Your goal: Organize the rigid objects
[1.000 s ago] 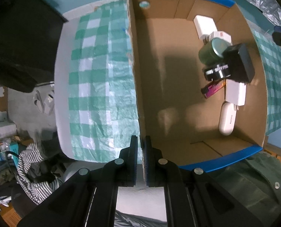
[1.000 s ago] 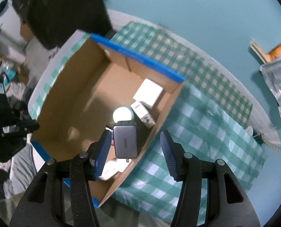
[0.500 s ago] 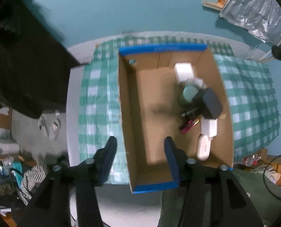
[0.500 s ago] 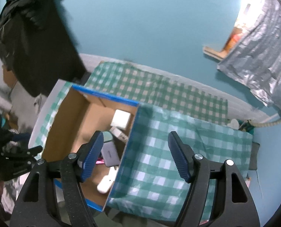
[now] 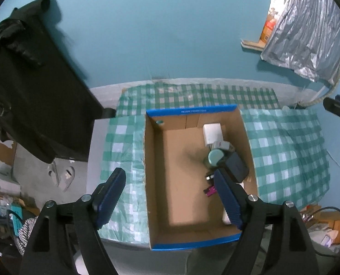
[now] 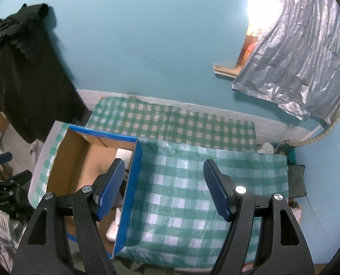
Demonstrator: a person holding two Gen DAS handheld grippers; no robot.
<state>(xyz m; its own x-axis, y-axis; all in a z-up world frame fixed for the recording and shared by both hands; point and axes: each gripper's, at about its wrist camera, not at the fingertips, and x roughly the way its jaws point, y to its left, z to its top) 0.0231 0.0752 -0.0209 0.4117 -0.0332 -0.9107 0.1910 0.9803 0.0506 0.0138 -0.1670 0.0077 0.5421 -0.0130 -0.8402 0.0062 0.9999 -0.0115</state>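
Both my tongs are now sitting higher and farther back from the cardboard box than a second ago: the left gripper, then pinched on the box's left wall, is now spread wide and holding nothing, and the box is looking smaller below it. My right gripper, gaping wide as before, is gripping nothing either; it is no longer hanging over the box contents but over the checked cloth to the right of the box.

The box is resting on the cloth-covered table, blue-edged, open at the top. All the rigid objects are lying along its right side: a white adapter at the far end, a small white carton just nearer, a green-lidded can touching a dark grey power bank that is leaning tilted over the other items, and a magenta item partly behind my left tong's right finger. A white object at the near right corner is mostly hidden. Left half of the box floor is showing bare cardboard.

A silver foil sheet is hanging on the blue wall at far right; dark clothing is hanging at far left.
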